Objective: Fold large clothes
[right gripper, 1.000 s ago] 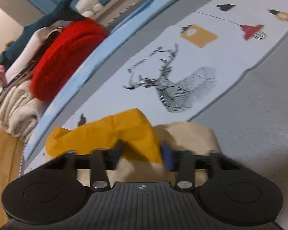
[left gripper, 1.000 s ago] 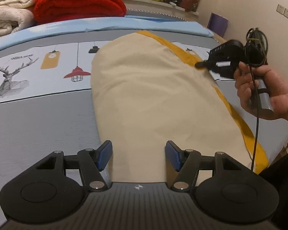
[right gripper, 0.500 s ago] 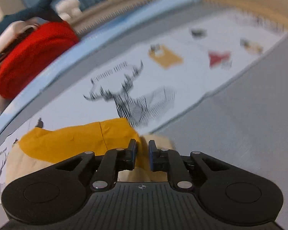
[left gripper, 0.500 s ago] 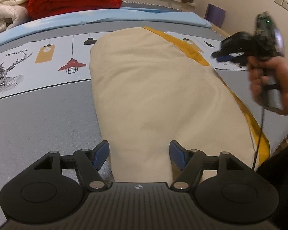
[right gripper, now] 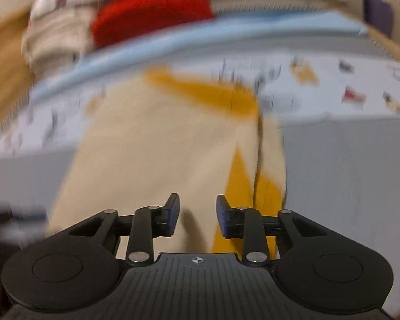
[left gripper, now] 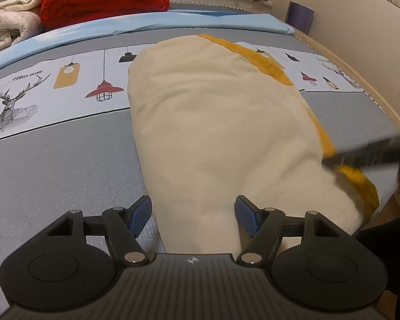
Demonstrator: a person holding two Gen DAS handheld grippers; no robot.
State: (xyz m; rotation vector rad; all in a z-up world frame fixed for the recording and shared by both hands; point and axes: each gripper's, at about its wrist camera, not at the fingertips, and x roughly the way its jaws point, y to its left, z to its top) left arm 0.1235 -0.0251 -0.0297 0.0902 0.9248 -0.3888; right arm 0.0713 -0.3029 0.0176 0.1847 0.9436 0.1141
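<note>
Cream garment (left gripper: 221, 122) with a mustard-yellow edge lies folded lengthwise on the bed (left gripper: 53, 165). Left claw (left gripper: 193, 214) stands wide apart over its near end, gripping nothing. Right claw (right gripper: 197, 214) is opening above the cloth, nothing between its pads.

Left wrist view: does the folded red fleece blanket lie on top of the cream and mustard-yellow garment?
No, the folded red fleece blanket sits far behind the cream and mustard-yellow garment, apart from it.
</note>
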